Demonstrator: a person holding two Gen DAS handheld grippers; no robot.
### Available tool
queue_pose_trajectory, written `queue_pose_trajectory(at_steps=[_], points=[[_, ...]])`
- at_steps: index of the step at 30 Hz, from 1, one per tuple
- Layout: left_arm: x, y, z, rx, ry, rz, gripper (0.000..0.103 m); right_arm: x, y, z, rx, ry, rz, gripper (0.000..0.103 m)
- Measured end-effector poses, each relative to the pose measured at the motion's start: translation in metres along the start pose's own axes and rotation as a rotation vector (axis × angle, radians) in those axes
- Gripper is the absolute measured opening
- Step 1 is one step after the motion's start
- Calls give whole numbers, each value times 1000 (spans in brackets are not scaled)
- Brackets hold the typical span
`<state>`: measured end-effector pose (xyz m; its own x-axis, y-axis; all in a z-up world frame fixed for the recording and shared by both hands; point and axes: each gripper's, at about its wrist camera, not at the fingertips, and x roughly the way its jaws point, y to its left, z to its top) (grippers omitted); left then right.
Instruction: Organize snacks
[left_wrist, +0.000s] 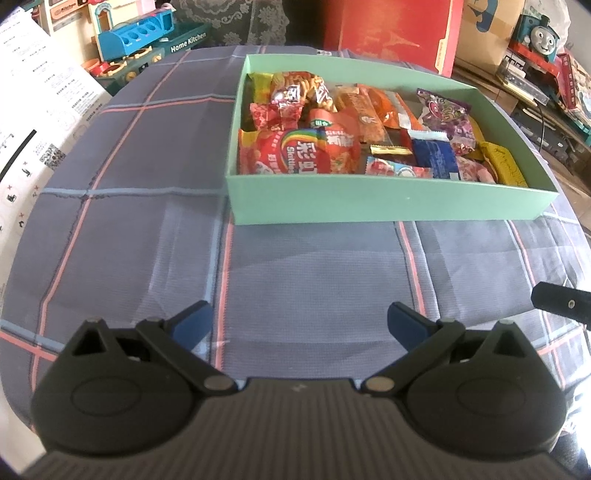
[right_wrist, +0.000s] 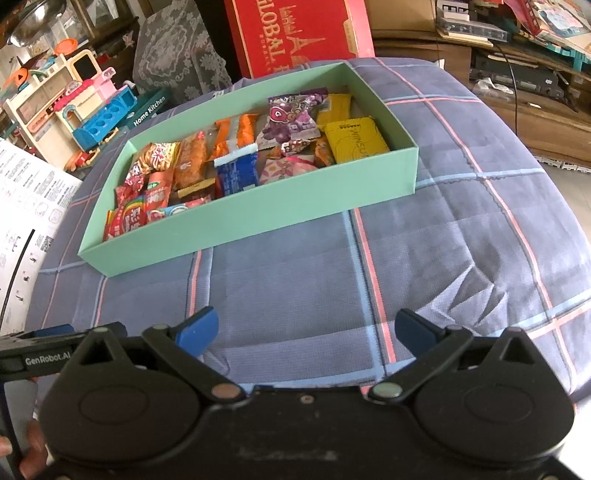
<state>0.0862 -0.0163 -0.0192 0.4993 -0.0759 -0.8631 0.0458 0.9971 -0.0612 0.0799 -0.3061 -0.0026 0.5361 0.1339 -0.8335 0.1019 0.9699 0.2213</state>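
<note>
A mint-green open box (left_wrist: 388, 201) stands on the checked blue cloth (left_wrist: 147, 229). It holds several snack packets, among them a red Skittles bag (left_wrist: 295, 151), a blue packet (left_wrist: 434, 153), a purple packet (left_wrist: 448, 114) and a yellow packet (left_wrist: 504, 164). My left gripper (left_wrist: 298, 325) is open and empty, hovering over bare cloth in front of the box. In the right wrist view the box (right_wrist: 258, 218) lies ahead to the left, with the yellow packet (right_wrist: 356, 140) at its right end. My right gripper (right_wrist: 306, 332) is open and empty over the cloth.
A red carton (right_wrist: 295, 37) stands behind the box. Toy kitchen sets (right_wrist: 74, 110) and printed paper sheets (left_wrist: 37, 110) are at the left. Cluttered shelves (right_wrist: 517, 74) are at the right. The other gripper's tip (left_wrist: 561, 306) shows at the right edge.
</note>
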Motion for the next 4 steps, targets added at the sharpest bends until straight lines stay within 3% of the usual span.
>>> queue_pose_trajectory(at_steps=[4], points=[[-1, -1, 0, 10, -2, 7, 103, 0, 2, 1, -5, 0, -3, 103]])
